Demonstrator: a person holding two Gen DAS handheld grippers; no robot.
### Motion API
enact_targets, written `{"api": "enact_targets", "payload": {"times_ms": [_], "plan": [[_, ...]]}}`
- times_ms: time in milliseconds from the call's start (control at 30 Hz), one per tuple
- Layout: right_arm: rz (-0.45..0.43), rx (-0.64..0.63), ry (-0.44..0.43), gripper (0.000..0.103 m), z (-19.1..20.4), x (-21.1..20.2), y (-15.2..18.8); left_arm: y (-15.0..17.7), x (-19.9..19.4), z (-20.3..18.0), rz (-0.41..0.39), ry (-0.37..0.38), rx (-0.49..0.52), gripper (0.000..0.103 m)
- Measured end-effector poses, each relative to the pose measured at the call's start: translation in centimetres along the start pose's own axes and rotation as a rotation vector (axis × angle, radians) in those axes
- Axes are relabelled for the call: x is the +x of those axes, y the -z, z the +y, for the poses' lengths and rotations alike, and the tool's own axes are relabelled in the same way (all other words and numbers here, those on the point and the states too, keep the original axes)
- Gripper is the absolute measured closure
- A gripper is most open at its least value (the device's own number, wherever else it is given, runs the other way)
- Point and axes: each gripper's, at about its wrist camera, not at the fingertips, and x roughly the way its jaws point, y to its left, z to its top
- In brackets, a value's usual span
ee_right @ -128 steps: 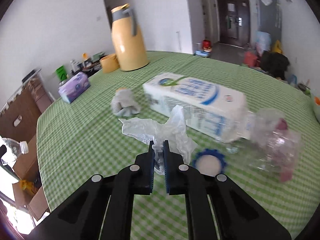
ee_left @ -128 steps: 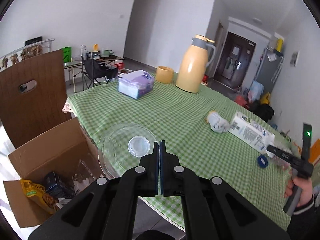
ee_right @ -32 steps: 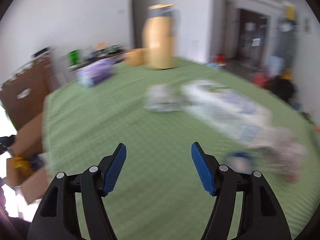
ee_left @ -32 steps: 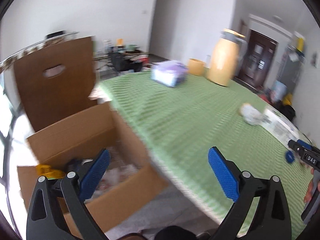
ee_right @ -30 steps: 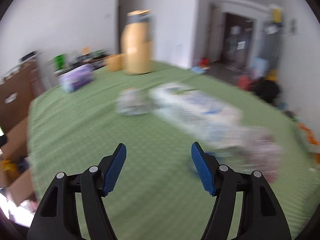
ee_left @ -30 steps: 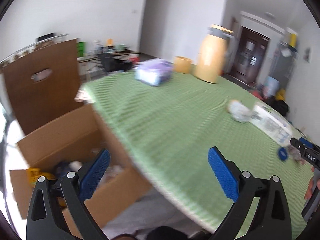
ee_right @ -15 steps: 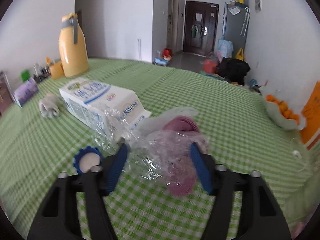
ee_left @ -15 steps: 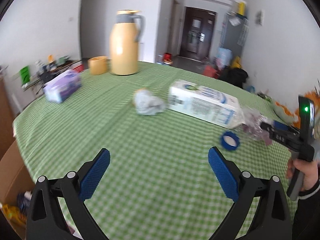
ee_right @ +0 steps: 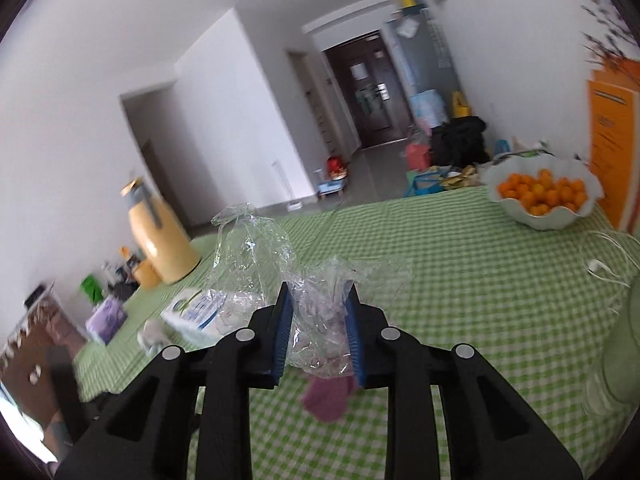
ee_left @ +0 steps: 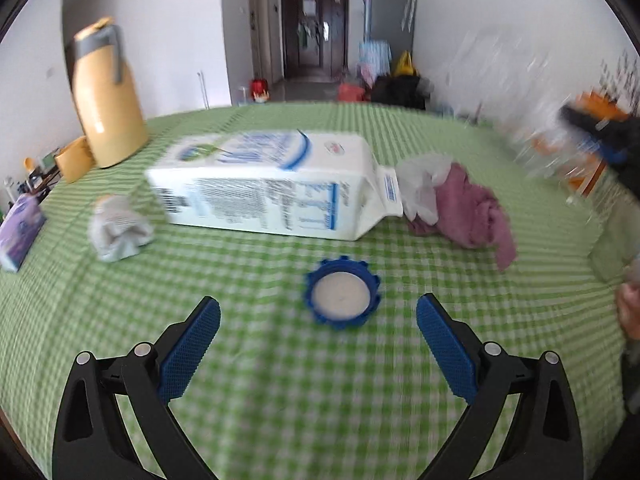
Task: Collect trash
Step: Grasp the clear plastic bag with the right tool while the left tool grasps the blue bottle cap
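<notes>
The right gripper [ee_right: 318,334] has its jaws closing on a crumpled clear plastic wrapper [ee_right: 316,320]; both blue pads press against the film, which bulges above and below them and is lifted off the table. Just below the fingertips, under the hanging wrapper, a pink cloth [ee_right: 326,398] lies on the green checked tablecloth [ee_right: 460,280]. Beyond the fingers to the left lie a white milk carton [ee_right: 192,312] on its side and a grey crumpled wad [ee_right: 150,338], with a purple tissue pack [ee_right: 106,320] and a yellow thermos jug [ee_right: 162,242] farther off. Far ahead to the right stands a white bowl of oranges [ee_right: 544,196], and white earphones [ee_right: 600,268] lie on the cloth near the right edge.

The left gripper [ee_left: 318,344] is released, its jaws spread wide with nothing between the pads. Just ahead of the fingertips, slightly right of centre, a blue toothed cap [ee_left: 342,294] lies on the tablecloth [ee_left: 280,380] with its white inside facing up. Beyond it the milk carton [ee_left: 272,190] lies on its side, spout end to the right, touching a white plastic scrap [ee_left: 420,184] and the pink cloth [ee_left: 472,210]. The grey wad [ee_left: 118,228] sits ahead to the left, the tissue pack [ee_left: 20,232] at the far left edge, and the thermos jug [ee_left: 106,96] with an orange cup [ee_left: 74,158] behind. At upper right the other gripper and its wrapper appear only as a blur.
</notes>
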Motion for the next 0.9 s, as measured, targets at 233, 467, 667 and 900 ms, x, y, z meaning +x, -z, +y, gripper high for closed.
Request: {"api": "enact_targets", "payload": {"times_ms": [233,467,667,900], "plan": [[0.017,0.012,0.021,0.077,-0.6,0.4,-0.4,-0.6,5.1,-1.6,0.109,-0.066,0.010,0.028],[0.056,0.002,0.032,0.077,-0.5,1.3,0.1,-0.5,5.2,-1.7,0.093,-0.019,-0.014,0.052],[0.092,0.001,0.055,0.077,-0.6,2.1,0.6,-0.2,3.9,-1.3,0.051,-0.019,-0.045,0.052],[0.110,-0.052,0.075,0.077,0.4,2.8,1.4,0.2,-0.8,2.4,-0.089,0.002,-0.166,0.052]]}}
